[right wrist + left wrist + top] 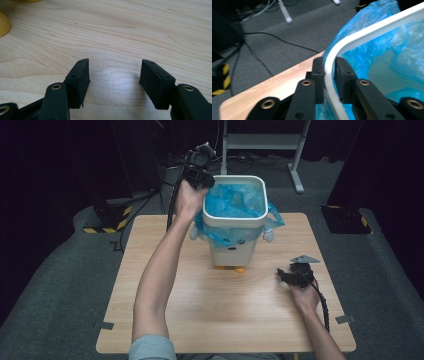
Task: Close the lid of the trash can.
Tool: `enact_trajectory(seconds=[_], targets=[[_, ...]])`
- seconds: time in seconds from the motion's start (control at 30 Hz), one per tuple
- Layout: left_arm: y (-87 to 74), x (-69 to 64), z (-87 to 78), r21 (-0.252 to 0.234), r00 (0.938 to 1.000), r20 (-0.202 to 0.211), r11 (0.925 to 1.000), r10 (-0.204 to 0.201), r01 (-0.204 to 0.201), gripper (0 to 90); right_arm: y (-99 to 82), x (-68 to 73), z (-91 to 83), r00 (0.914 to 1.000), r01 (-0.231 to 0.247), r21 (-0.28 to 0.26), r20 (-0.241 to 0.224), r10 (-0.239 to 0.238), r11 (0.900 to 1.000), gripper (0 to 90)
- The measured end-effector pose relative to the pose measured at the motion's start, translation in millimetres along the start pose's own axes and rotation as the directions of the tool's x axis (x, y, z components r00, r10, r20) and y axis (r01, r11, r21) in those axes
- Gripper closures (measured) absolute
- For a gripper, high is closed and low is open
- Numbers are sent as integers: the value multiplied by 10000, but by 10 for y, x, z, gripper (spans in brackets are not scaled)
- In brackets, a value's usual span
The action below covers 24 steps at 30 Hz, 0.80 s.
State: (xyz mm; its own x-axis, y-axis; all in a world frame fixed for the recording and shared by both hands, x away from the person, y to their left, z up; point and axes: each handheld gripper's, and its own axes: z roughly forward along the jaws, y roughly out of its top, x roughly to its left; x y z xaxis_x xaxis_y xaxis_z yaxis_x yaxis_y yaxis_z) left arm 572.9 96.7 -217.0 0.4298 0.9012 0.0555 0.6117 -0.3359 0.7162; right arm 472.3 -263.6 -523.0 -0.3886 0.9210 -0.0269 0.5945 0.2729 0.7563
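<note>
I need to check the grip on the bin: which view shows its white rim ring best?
Left gripper view: the white rim ring sits between the left gripper jaws. High view shows its whole outline; right gripper view shows tabletop.

Your bin stands on the desk, toward its far edge near the middle, with a bag inside it. Your left gripper sits at the bin's far-left rim; your right gripper rests on the desk, nearer you and right of the bin.
</note>
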Motion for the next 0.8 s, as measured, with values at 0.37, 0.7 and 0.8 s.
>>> enact_trajectory(seconds=[0.37,0.7,0.8], targets=[[-108,97,3,-812,9971,673,9959,-348,402,607,146,-73,-167,9963,-441,25,-731,442,9990,414],[-172,139,-89,-1921,9918,1223,9795,-365,598,567,828,-46,-694,9778,-462,-1840,-2093,68,9818,483],[-196,151,-129,-2237,9930,1156,9735,-222,478,561,1064,-22,-875,9681,-465,-2481,-2499,-176,9676,539]])
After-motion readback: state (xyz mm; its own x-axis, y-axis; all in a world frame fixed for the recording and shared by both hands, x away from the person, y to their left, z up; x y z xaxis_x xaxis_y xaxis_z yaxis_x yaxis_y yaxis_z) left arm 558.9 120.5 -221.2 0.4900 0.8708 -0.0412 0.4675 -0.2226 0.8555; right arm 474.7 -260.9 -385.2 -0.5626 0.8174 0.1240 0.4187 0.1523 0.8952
